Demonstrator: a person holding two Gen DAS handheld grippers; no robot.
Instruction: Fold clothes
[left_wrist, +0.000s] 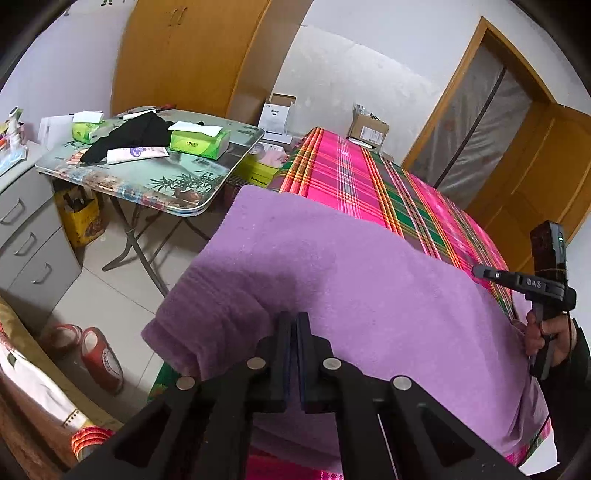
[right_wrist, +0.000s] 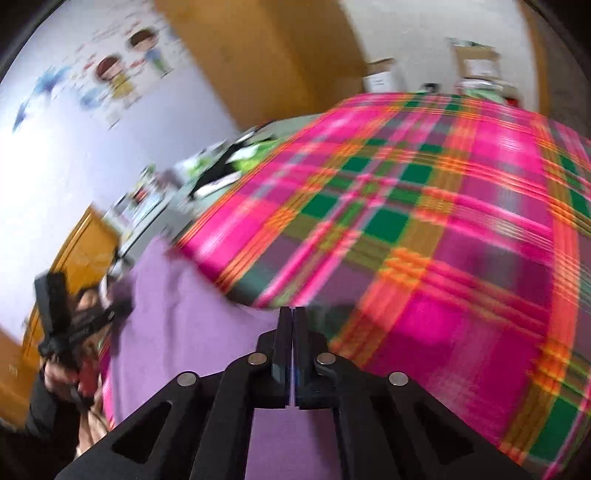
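Plaid bedspread (left_wrist: 369, 173) under purple towel (left_wrist: 332, 258)

White walls (left_wrist: 369, 66), with cartoon stickers (right_wrist: 122, 70) on one of them. Tall wooden wardrobe (left_wrist: 184, 55) against the far wall. Wooden door frame (left_wrist: 461, 92) at the right, covered with a clear plastic sheet, beside an open wooden door (left_wrist: 546, 177). Pale tiled floor (left_wrist: 122, 288). Folding tabletop (left_wrist: 155, 177) with a bamboo picture, carrying two green tissue boxes (left_wrist: 199, 142), a black cloth and a white tube. Grey drawer cabinet (left_wrist: 29, 236) at the left. Bed with a pink and green checked cover (left_wrist: 369, 177). Cardboard boxes (left_wrist: 367, 131) near the far wall. Red slippers (left_wrist: 99, 354) on the floor. Soft, even light.
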